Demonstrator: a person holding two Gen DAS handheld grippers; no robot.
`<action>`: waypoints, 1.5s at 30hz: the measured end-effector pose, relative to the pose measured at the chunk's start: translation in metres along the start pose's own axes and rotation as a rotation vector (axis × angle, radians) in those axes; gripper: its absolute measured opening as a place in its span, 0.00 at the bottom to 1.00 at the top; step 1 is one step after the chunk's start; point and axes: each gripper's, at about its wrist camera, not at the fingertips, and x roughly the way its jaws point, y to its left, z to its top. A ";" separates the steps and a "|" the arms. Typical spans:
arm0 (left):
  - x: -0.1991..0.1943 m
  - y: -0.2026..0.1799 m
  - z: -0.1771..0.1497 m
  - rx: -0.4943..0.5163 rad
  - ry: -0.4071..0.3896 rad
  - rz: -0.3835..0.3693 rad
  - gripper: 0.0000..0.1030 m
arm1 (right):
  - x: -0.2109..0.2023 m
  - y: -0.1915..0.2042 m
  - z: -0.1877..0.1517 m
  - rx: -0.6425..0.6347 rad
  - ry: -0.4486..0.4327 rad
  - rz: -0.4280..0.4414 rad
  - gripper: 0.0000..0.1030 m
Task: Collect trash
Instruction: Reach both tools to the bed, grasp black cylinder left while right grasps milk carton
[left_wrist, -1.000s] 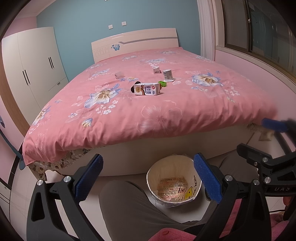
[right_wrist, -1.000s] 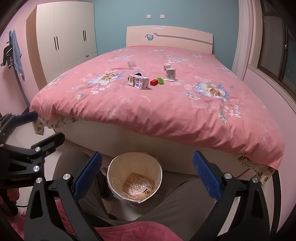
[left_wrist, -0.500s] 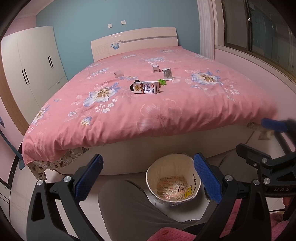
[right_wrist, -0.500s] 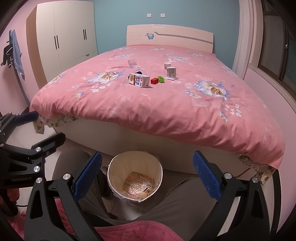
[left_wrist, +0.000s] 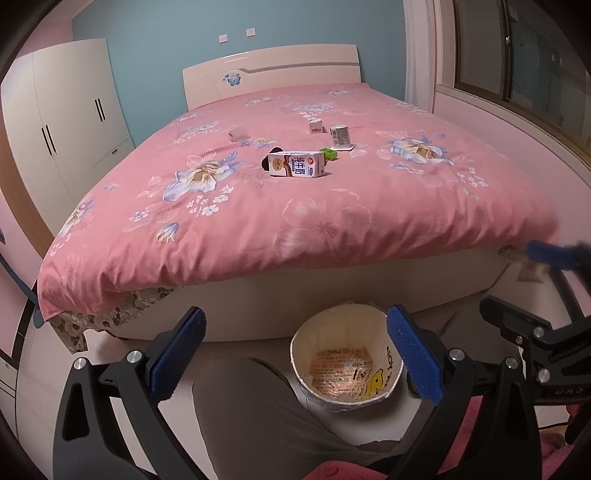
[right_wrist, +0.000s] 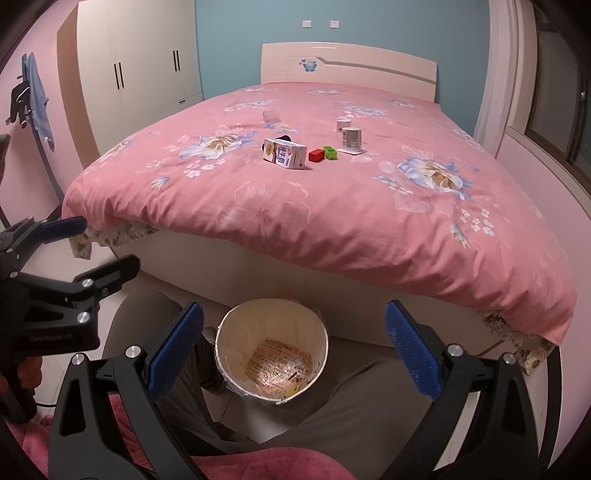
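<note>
A white milk carton (left_wrist: 296, 164) (right_wrist: 284, 153) lies on its side on the pink bed. Behind it stand a small cup (left_wrist: 340, 136) (right_wrist: 351, 138) on a paper lid, a small white box (left_wrist: 315, 125) (right_wrist: 343, 123) and a pale pink box (left_wrist: 237, 133) (right_wrist: 271, 116). A white waste bin (left_wrist: 346, 357) (right_wrist: 272, 350) with a wrapper inside stands on the floor between my knees. My left gripper (left_wrist: 295, 356) and right gripper (right_wrist: 293, 352) are both open and empty, low above the bin, far from the bed items.
A red block (right_wrist: 316, 155) and a green block (right_wrist: 330, 152) (left_wrist: 328, 154) lie beside the carton. The bed's pink cover (left_wrist: 332, 221) overhangs the frame. A white wardrobe (right_wrist: 136, 62) stands at left, a window (left_wrist: 524, 55) at right. My legs (left_wrist: 258, 413) flank the bin.
Both grippers have tilted or risen slightly, so the bed and bin sit a little lower in view. Both stay open. Nothing on the bed has moved.
</note>
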 end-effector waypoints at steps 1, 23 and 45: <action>0.003 0.001 0.003 -0.001 0.001 0.002 0.97 | 0.003 -0.001 0.003 -0.002 0.002 0.002 0.94; 0.110 0.045 0.138 -0.050 0.034 0.028 0.97 | 0.080 -0.050 0.127 -0.052 -0.006 0.066 0.93; 0.291 0.099 0.227 -0.051 0.191 -0.081 0.97 | 0.281 -0.038 0.221 -0.173 0.158 0.310 0.93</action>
